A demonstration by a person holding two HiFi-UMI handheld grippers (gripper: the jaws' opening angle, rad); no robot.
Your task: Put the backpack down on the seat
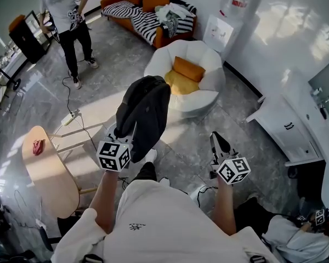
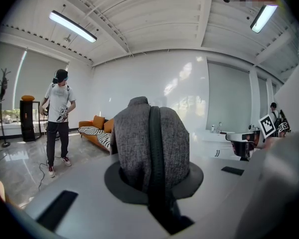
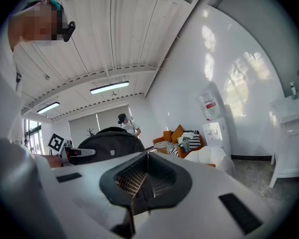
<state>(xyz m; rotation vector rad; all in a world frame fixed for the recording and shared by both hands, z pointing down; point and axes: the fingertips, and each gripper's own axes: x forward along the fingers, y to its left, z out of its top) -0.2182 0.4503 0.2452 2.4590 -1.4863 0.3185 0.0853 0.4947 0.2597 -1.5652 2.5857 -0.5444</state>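
While pinched by left gripper [image 1: 124, 130], backpack [image 1: 145, 109]: grey woven fabric, black strap [image 2: 156, 153].

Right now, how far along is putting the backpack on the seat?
Done: backpack is lifted, clamped in the left gripper. In hand: it hangs off the floor, short of the white seat. Left: carry it over and set it down. The right gripper is shut, empty.
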